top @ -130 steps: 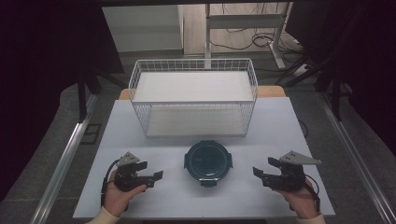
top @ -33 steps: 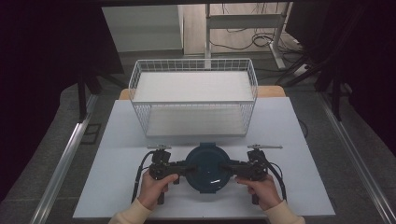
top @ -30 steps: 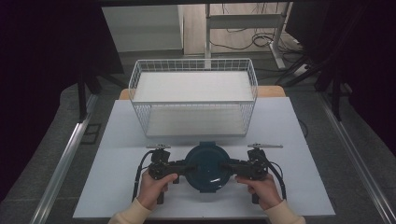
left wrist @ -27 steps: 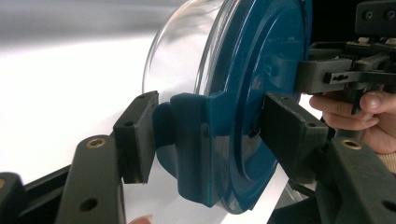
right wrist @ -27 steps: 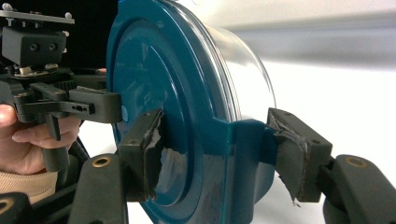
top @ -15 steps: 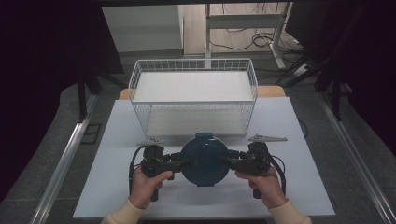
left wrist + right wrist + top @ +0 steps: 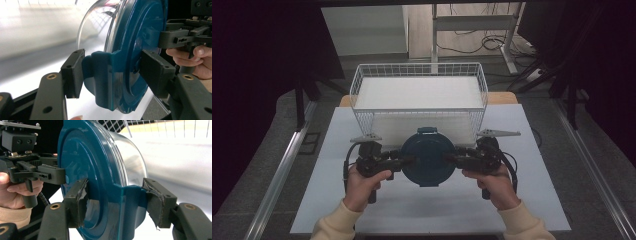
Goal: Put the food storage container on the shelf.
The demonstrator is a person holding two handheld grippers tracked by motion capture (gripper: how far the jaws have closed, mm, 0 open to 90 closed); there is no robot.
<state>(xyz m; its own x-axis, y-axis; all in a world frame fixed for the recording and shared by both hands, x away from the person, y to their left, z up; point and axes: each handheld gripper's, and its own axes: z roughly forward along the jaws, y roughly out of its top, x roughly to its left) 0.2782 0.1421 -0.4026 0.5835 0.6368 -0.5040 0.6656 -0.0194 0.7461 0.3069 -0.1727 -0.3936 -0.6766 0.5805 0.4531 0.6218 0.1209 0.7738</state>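
A round container [image 7: 428, 157] with a teal lid is held clear of the bench [image 7: 532, 200], just in front of the wire basket [image 7: 419, 82]. It is clamped from both sides: the left gripper [image 7: 404, 161] is closed on one lid latch, the right gripper [image 7: 452, 160] on the opposite latch. In the left gripper view the pads [image 7: 74, 72] are seen pressed on the latch tab and the lid face; in the right gripper view the same is shown, with worn, peeling pad facing [image 7: 154, 202].

The likely slip is judged to lie in the grip itself. Only the small latch tabs are pinched, so the container could pivot between the two grippers or swing down if one hand is raised faster than the other. A latch could be sprung open by the squeeze, and the clear bowl could then drop from the lid. The frayed pad may reduce friction. The basket's near rim could also be struck if the container is carried forward too low.
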